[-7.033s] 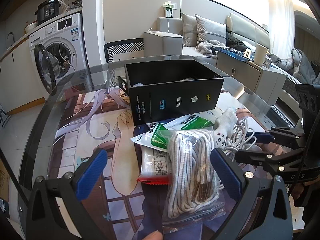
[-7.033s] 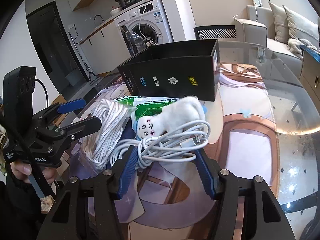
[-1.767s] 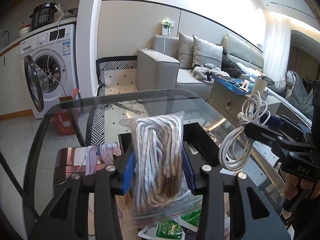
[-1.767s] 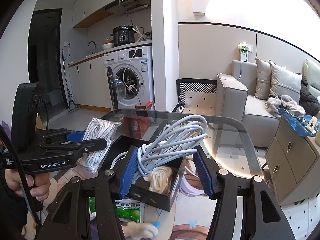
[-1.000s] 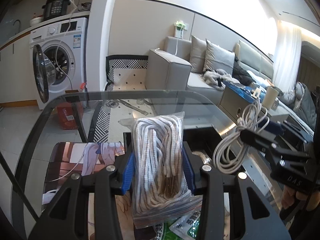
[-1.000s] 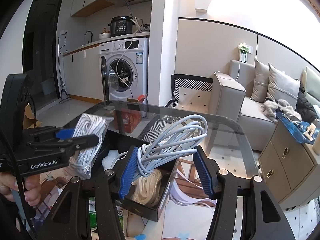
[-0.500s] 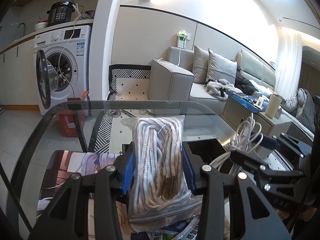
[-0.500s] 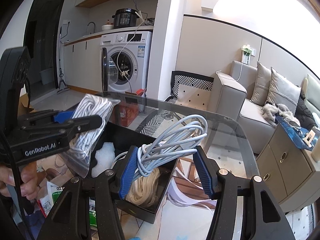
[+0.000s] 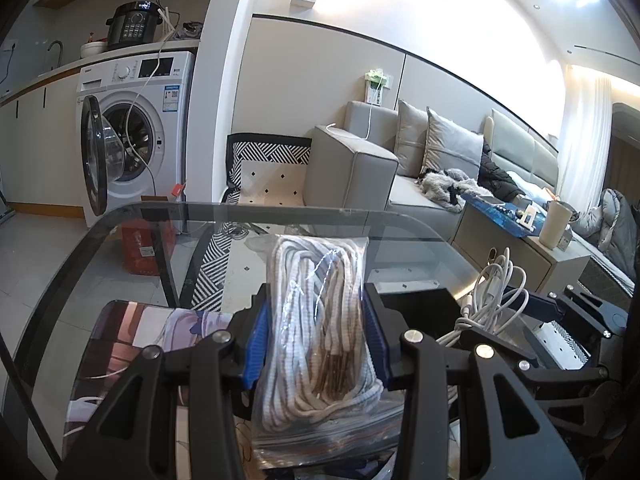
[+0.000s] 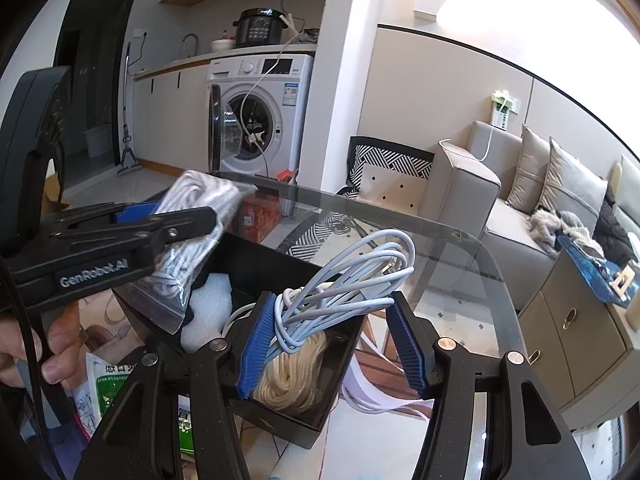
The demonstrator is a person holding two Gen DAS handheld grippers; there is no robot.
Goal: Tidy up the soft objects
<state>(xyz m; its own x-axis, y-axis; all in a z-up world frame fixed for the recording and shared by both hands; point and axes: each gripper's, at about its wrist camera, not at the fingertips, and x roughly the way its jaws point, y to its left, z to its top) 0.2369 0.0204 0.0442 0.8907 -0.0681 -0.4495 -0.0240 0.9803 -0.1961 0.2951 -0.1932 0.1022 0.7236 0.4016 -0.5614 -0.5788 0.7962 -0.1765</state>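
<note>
We have brought both loads over the black box (image 10: 280, 280) on the glass desk (image 10: 460, 248). Seven seconds ago both bundles lay on the desk in front of the box; now they hang above it.

Our left gripper (image 9: 316, 344) is clamped on the bag of rope (image 9: 320, 320), a clear zip bag of white cord held upright between the blue pads. In the right wrist view the bag hangs over the box's left edge, above a white foam piece (image 10: 208, 312).

Our right gripper (image 10: 328, 344) has changed in the last half second: its pads now stand apart, and the white cable (image 10: 344, 284) leans only on the left pad, clear of the right one. We judge the cable is being let go into the box, where a cream coil of cord (image 10: 288, 380) already lies.

So the cable is nearly stowed, with the rope bag next. A green packet (image 10: 108, 380) waits on the desk beside the box.
</note>
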